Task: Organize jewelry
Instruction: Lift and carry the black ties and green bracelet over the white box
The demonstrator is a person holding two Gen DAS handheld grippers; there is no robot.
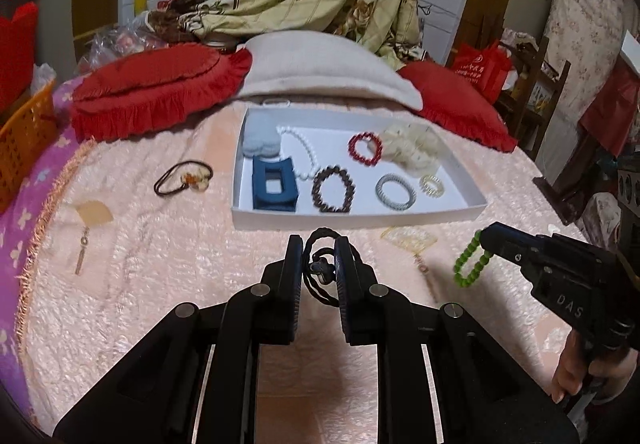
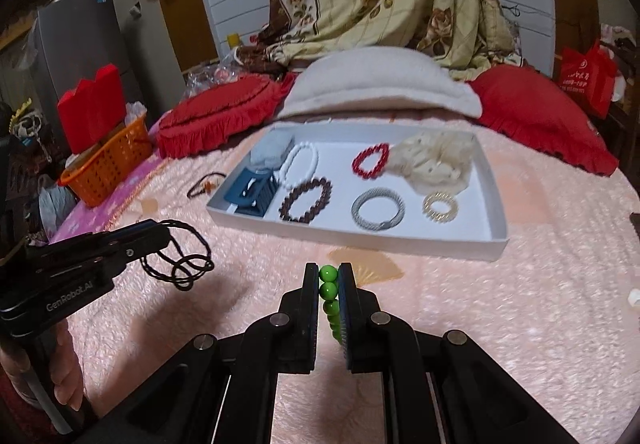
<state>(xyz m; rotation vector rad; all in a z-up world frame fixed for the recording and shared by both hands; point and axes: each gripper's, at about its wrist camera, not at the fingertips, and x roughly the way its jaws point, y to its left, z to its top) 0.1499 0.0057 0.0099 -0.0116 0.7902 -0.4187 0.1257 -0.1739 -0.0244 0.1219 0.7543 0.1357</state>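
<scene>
The matte black two-finger left gripper [image 1: 318,252] has flat ribbed fingers [image 1: 294,264] on angular linkage arms with round silver pivot pins; its side reads "GenRobot.AI". The matching black right gripper [image 2: 329,276] bears pale "DAS" lettering and one small screw.

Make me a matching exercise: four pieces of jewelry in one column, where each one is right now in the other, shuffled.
Things:
1. green bead bracelet
2. black cord
3. red bead bracelet
4. hair tie with flower

Places:
A. lying in the white tray
B. on the pink blanket, left of the tray
C. clamped in the right gripper
D. clamped in the left gripper

Pairs: 1-C, 2-D, 3-A, 4-B
</scene>
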